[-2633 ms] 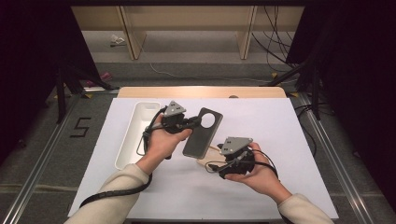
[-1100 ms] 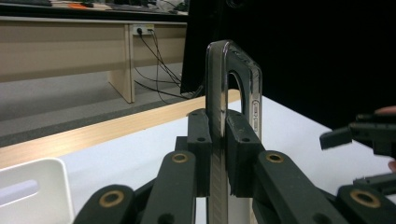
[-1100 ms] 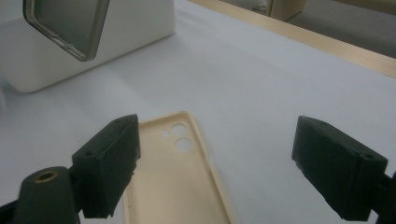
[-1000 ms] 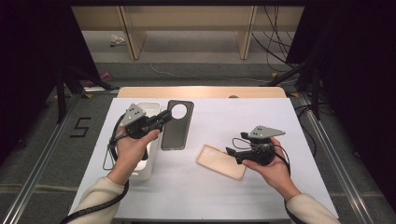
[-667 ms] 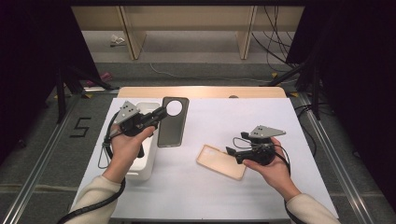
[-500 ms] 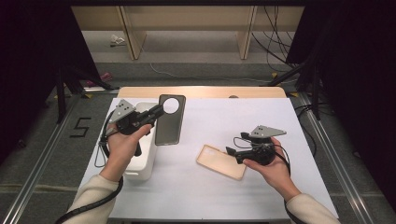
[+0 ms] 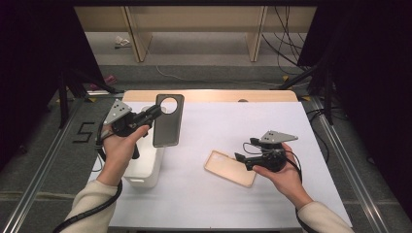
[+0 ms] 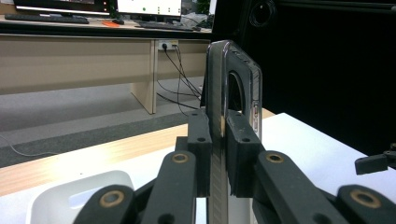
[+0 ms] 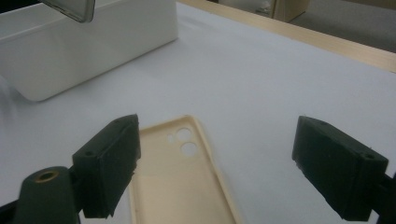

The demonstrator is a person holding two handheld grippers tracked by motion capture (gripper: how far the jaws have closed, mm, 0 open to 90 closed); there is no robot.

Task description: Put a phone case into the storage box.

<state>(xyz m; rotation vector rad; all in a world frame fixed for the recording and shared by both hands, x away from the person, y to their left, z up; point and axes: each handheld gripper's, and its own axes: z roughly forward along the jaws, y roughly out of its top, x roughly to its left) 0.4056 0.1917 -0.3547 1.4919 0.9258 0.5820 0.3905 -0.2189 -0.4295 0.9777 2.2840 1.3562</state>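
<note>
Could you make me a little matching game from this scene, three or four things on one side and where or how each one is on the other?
Things:
1. dark phone case
2. beige phone case
3. white bin
4. right tongs

States:
A. lying flat on the white table cover
B. open, holding nothing
C. clamped upright between the left tongs
D. standing at the table's left side, under the left hand

Pairs: 1-C, 2-A, 3-D, 4-B

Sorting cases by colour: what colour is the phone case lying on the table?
Beige flat soft phone case, clearest in the right gripper view.
</note>
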